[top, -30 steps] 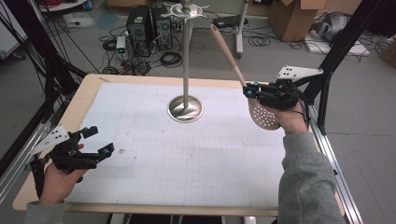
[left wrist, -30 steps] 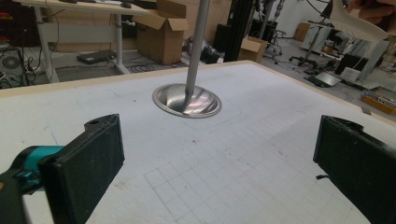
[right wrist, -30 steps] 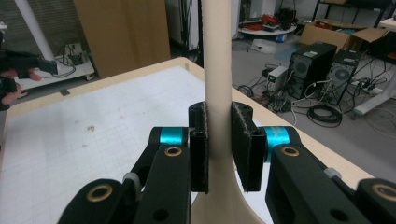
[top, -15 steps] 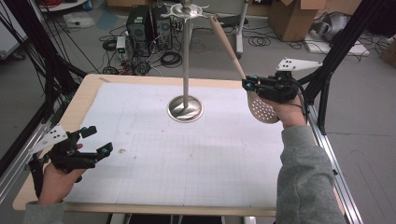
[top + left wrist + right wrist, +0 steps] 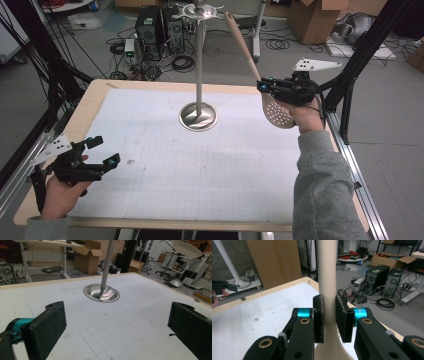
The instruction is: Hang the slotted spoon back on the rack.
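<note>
moved: slotted spoon [image 5: 252, 67] raised nearer rack [image 5: 199, 60] hooks | right gripper [image 5: 264, 86] clamps handle | left gripper [image 5: 103, 153] released | next: hang

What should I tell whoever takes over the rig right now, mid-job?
Right tool: shut on the slotted spoon at the lower handle, just above the bowl; spoon held in the air over the table's right side, handle end up near the stand's top hooks.
Left tool: open, holds nothing, low over the table's near left corner.
Stand: upright at the table's back middle, on its round base.
Done: spoon is gripped and lifted.
Left: probably hang the spoon on a hook; I cannot tell whether it touches one yet.
</note>
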